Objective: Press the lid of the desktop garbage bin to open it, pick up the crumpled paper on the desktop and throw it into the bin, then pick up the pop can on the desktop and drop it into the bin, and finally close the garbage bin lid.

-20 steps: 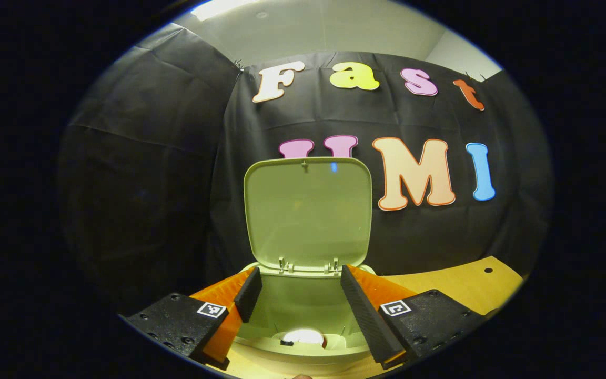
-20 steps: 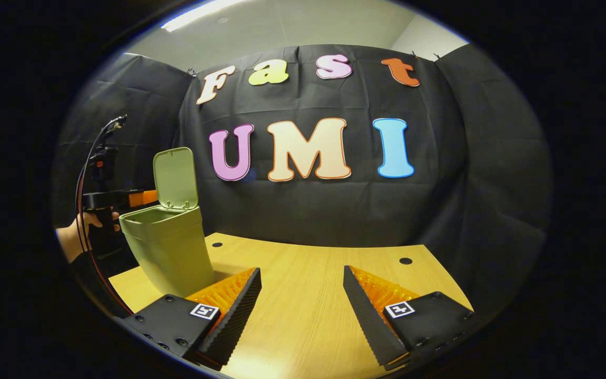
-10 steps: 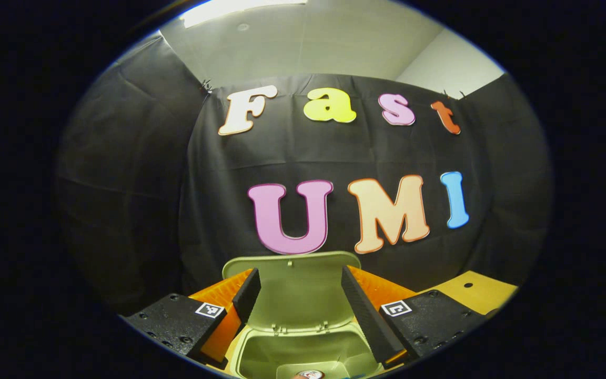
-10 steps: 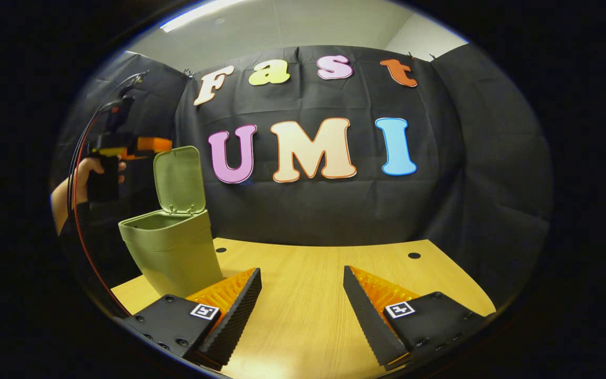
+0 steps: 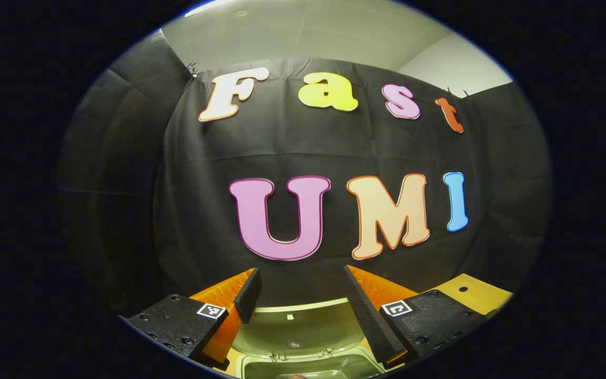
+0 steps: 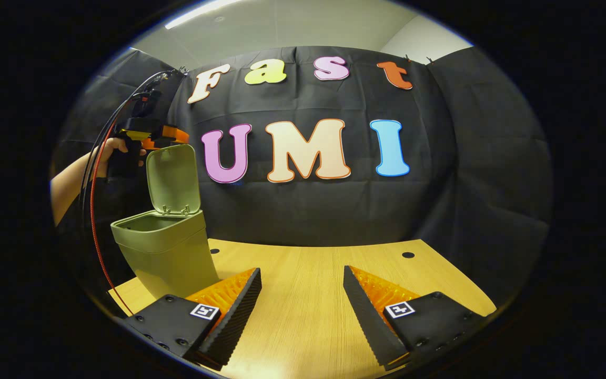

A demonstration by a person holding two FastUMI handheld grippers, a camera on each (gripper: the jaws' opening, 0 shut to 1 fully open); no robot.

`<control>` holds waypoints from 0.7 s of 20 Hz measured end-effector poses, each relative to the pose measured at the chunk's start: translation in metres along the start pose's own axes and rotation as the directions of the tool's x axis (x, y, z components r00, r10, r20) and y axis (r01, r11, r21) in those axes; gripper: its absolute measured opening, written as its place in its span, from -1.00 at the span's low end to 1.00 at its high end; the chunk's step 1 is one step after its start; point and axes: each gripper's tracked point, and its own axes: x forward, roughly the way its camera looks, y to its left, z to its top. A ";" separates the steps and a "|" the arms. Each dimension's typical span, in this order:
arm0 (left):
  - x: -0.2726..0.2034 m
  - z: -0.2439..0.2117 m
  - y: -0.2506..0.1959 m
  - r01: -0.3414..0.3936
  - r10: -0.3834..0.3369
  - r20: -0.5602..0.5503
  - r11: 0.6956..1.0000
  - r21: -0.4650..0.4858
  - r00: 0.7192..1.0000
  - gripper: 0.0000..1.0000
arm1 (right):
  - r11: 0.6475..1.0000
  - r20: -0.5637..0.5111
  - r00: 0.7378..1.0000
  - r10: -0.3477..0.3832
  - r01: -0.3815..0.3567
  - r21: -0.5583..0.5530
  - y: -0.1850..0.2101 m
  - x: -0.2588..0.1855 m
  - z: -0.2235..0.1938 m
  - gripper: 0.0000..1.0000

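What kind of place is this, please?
Probably a recording booth set up in an office room: black cloth hangs as walls around a wooden table, with a plain ceiling above. A small green bin stands on the table with its lid up.

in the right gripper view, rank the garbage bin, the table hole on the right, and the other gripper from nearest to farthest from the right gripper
1. Garbage bin, just left of the right gripper.
2. Table hole, far right edge of the table.
3. Left gripper, up at the raised lid's top edge.
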 end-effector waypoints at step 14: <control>-0.091 -0.029 -0.019 -0.029 0.029 0.016 0.999 -0.039 0.999 0.87 | 0.994 -0.004 0.994 0.106 -0.106 -0.010 0.006 0.004 0.008 0.96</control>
